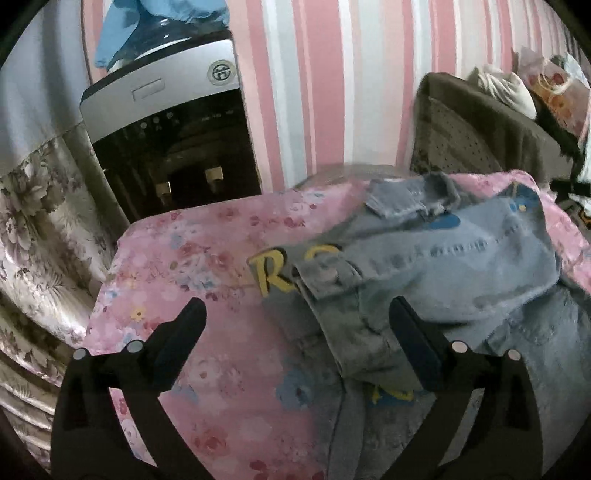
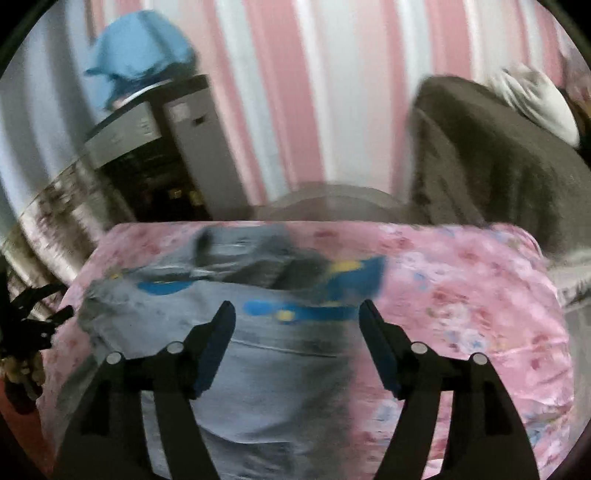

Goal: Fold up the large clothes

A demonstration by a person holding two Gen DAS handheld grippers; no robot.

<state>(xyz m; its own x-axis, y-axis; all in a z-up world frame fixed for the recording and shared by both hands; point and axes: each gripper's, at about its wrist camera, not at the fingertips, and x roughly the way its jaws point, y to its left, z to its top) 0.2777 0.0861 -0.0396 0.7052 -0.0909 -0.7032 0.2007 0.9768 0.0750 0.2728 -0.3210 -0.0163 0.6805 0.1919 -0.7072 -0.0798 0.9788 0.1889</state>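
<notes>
A pink-and-white striped wall (image 1: 332, 81) filled the background in both views, and below it a desk covered with a pink floral cloth (image 1: 192, 258) took up most of the lower frame. On that cloth lay the denim jacket (image 1: 461, 266), crumpled rather than flat, spread over the right part of the surface in the left wrist view and over the left and middle part in the right wrist view (image 2: 258, 369), which was blurred. Yellow letters (image 1: 273, 275) and blue patches showed on the denim, and a cuffed sleeve (image 1: 332, 280) lay across the letters, covering part of them. To the left of the desk stood a grey and black appliance (image 1: 166, 140) with a blue garment (image 1: 147, 26) heaped on top, beside a floral curtain (image 1: 40, 229). To the right, behind the desk, a dark brown chair (image 1: 480, 129) carried a white bundle (image 1: 506, 88). The left tool (image 1: 297, 314) stood wide apart, holding nothing, its left finger over bare cloth and its right finger over the denim near the sleeve. The right tool (image 2: 297, 321) was likewise spread wide and held nothing, positioned over the body of the jacket, with the blue patch (image 2: 314, 312) between its tips.
</notes>
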